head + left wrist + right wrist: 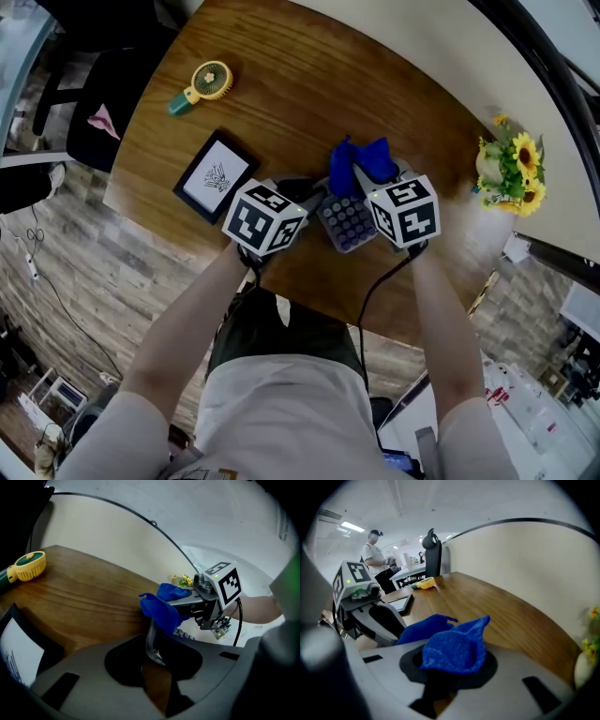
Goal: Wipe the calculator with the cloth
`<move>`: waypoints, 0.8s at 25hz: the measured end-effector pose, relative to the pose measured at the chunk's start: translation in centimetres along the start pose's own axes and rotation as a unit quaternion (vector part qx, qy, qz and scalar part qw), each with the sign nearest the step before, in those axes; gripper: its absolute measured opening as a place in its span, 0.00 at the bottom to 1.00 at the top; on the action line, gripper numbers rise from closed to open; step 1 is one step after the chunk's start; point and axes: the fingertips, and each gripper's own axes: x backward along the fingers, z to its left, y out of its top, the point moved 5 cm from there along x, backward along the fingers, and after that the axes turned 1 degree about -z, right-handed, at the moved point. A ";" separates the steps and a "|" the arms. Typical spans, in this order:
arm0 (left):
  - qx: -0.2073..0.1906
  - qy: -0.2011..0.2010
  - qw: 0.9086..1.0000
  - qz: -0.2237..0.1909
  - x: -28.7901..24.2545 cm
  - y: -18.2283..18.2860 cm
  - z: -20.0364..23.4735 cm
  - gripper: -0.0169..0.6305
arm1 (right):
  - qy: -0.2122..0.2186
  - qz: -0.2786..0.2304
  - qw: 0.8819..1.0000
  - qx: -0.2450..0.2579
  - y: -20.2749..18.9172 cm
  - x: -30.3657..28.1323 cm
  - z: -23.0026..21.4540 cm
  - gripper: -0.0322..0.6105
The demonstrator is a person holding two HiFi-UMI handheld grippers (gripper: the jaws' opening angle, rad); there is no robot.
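A small calculator (345, 223) with grey-blue keys lies near the front edge of the wooden table (309, 84), between my two grippers. My left gripper (312, 199) is shut on the calculator's left edge. In the left gripper view that edge (152, 645) shows as a thin silvery strip between the jaws. My right gripper (364, 180) is shut on a bunched blue cloth (361, 161), which hangs just above the far end of the calculator. The cloth (454, 646) fills the space between the right jaws. The cloth (161, 605) and the right gripper (187, 603) also show from the left.
A black-framed tablet (216, 175) lies left of the left gripper. A yellow hand fan (208, 82) sits at the far left of the table. A vase of sunflowers (511, 173) stands at the right edge. A person (375, 550) and an office chair (432, 550) are beyond the table.
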 end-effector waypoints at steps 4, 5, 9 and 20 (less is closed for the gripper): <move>-0.003 0.003 1.000 -0.002 0.0 0.0 0.0 0.17 | -0.004 0.014 1.000 -0.015 -3.3 2.0 -0.2 0.20; -0.002 0.003 1.000 -0.002 0.0 0.0 0.0 0.17 | -0.008 0.017 1.000 -0.017 -4.1 2.7 -0.1 0.20; -0.001 0.004 1.000 -0.001 0.0 0.1 0.0 0.17 | -0.040 0.027 0.999 -0.015 -7.4 5.5 1.1 0.20; 0.001 0.001 1.000 0.000 0.1 0.1 0.0 0.17 | -0.092 0.059 0.990 -0.093 -12.7 10.1 6.6 0.19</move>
